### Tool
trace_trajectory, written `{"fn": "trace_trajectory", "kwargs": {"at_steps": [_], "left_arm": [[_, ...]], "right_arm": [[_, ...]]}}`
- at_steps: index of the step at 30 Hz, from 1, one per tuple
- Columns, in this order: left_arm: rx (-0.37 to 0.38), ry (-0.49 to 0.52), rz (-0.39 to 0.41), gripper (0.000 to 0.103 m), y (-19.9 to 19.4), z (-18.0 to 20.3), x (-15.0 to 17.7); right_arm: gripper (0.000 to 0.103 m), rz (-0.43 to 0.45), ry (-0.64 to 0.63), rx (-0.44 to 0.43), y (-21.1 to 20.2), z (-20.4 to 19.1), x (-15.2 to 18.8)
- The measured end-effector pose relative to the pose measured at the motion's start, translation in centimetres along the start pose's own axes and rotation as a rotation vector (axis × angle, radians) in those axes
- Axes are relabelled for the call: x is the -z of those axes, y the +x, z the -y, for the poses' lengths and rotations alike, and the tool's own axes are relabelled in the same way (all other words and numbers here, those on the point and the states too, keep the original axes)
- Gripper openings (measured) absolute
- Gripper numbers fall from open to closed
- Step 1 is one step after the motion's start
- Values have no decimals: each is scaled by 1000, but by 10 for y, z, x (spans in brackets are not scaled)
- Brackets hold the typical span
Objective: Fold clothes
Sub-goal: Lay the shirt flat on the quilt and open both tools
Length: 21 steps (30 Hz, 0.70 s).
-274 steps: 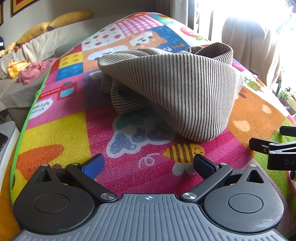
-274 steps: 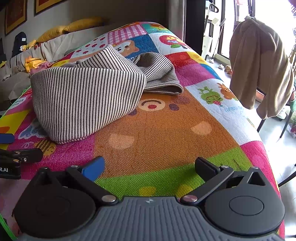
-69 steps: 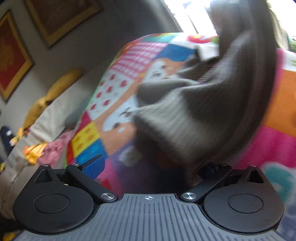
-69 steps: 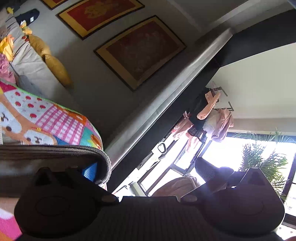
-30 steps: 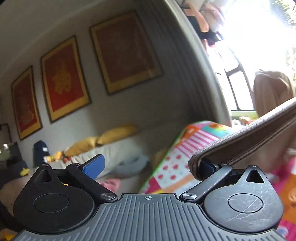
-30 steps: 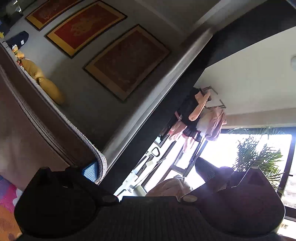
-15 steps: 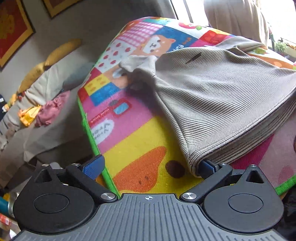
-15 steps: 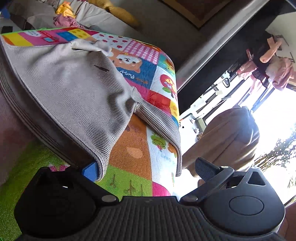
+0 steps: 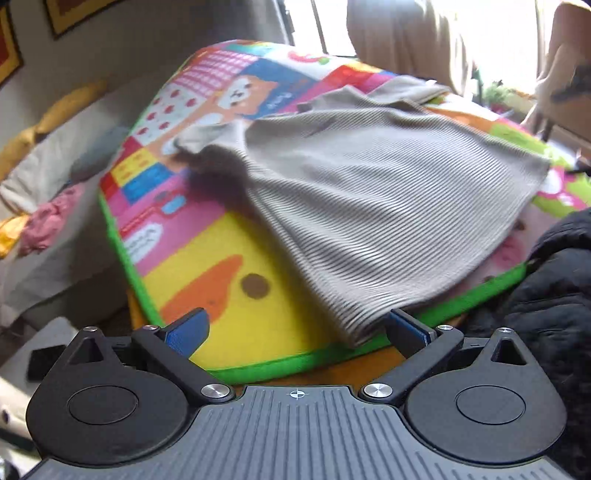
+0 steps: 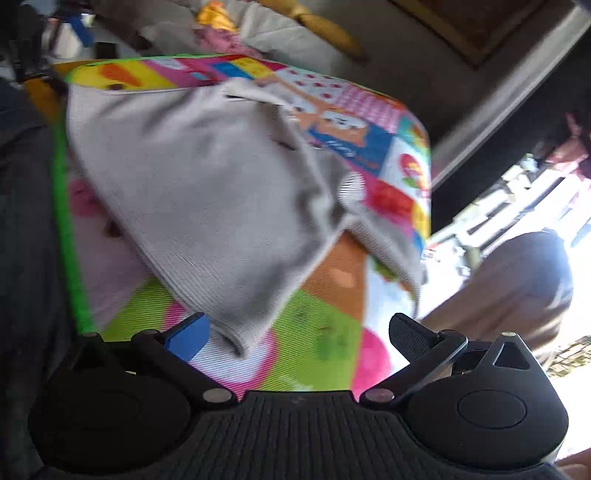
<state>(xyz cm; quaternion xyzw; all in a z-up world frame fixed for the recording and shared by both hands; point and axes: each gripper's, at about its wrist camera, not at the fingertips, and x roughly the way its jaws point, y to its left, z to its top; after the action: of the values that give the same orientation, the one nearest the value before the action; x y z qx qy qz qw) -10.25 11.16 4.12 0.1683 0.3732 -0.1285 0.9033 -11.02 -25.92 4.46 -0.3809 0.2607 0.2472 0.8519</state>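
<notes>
A bright patchwork play mat (image 9: 207, 280) with a green border covers the raised surface, cushions and a wall behind it. On the mat lies the grey striped garment (image 9: 369, 206) — spread toward the near edge. The left gripper (image 9: 297, 326) stands wide apart at the garment's near-left corner, holding nothing. The right gripper (image 10: 299, 332) — fingers likewise spread — sits at the near-right corner.

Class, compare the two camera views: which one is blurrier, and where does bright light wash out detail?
Right wrist view: motion blur smears the striped garment and play mat; the window at right is blown out. Left wrist view: sharper, the garment's ribbing reads clearly; glare whitens the window at top, and straight edges bow from the fisheye.
</notes>
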Motion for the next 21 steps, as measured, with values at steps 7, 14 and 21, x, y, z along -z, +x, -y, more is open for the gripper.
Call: {"fn": "trace_trajectory", "kwargs": {"at_steps": [7,14,21], "left_arm": [[75,-345,203,103,0,-56,-44],[259,-379,206,103,90,-33,-103],[248,-288,67,103,168,-13,-119]], "right_arm": [[103,191,193,-101,-8,38,-29],[103,149,582,-209,88,84,-56],[103,83,755,-311,179,92,-62]]}}
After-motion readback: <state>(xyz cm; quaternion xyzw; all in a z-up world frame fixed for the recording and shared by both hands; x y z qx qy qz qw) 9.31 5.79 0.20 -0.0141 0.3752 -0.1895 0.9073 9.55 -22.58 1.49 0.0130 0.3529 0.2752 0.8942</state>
